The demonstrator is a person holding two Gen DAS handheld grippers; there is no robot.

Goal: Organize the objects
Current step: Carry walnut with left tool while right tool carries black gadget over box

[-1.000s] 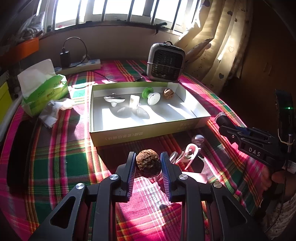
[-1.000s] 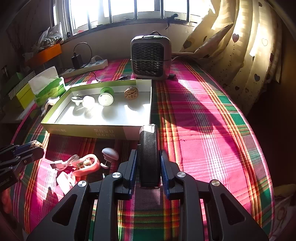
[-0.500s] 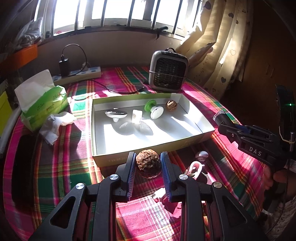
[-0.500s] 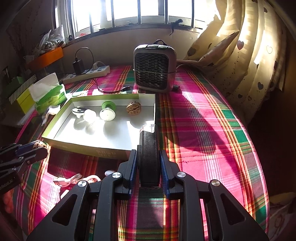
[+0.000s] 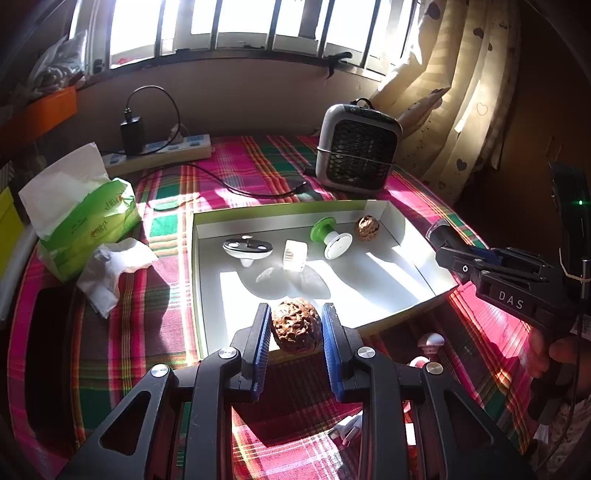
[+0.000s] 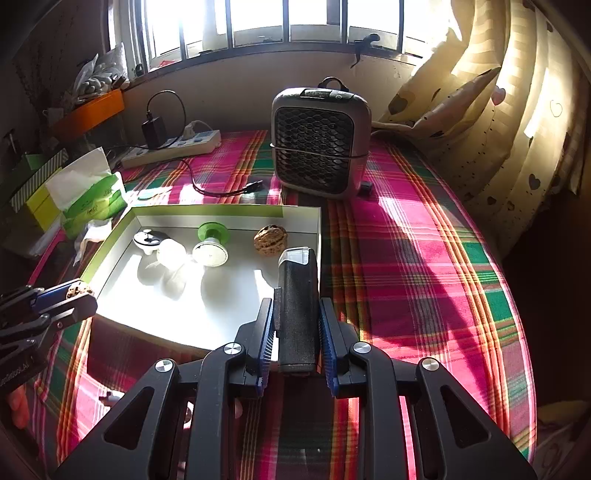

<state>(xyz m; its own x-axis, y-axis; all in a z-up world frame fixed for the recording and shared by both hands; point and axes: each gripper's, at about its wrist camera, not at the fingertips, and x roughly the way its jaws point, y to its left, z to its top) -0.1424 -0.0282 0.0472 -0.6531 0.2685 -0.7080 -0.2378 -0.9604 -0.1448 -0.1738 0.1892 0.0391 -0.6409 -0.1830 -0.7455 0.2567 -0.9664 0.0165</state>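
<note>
Both my grippers have carried their loads forward over the white tray (image 5: 410, 258). Left wrist view: my left gripper (image 5: 295, 325) clamps a walnut (image 5: 294, 325) above the tray's near edge. Right wrist view: my right gripper (image 6: 296, 325) grips an upright black lighter (image 6: 297, 314) over the tray's right corner.

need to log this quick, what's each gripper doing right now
left gripper: shut on the walnut
right gripper: shut on the black device

Harsh window (image 5: 236, 33) backlight, deep shadows, fisheye-bent dark corners.
</note>
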